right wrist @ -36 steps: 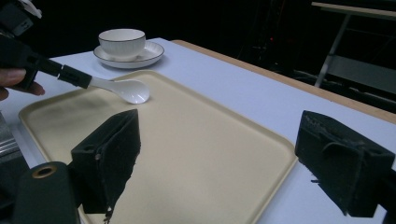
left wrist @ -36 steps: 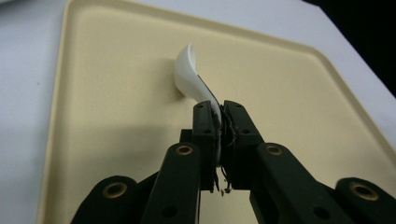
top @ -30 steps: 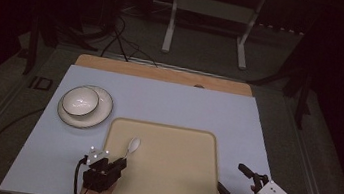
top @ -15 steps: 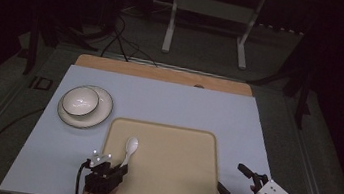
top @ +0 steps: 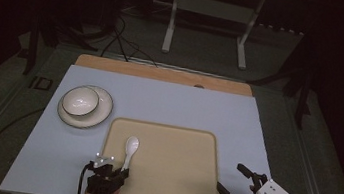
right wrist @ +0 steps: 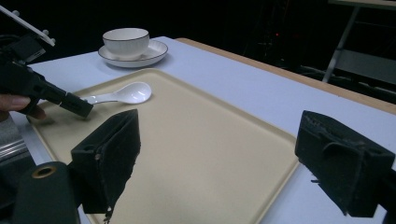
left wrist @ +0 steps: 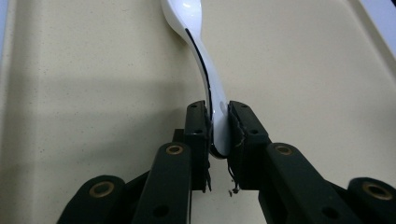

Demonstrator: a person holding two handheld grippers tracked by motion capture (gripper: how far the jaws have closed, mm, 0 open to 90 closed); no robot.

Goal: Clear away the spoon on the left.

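Left gripper (left wrist: pixel 218 126) clamped on white spoon (top: pixel 129 151) handle, over tray (top: pixel 184 179) near its left edge; right gripper (right wrist: pixel 219 158) gaping wide at tray's near right corner

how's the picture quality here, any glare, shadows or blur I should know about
High view: dim, the room black beyond the table. Left gripper view: sharp, glare on the spoon, a soft shadow to its left on the tray. Right gripper view: near jaws soft, bowl clear.
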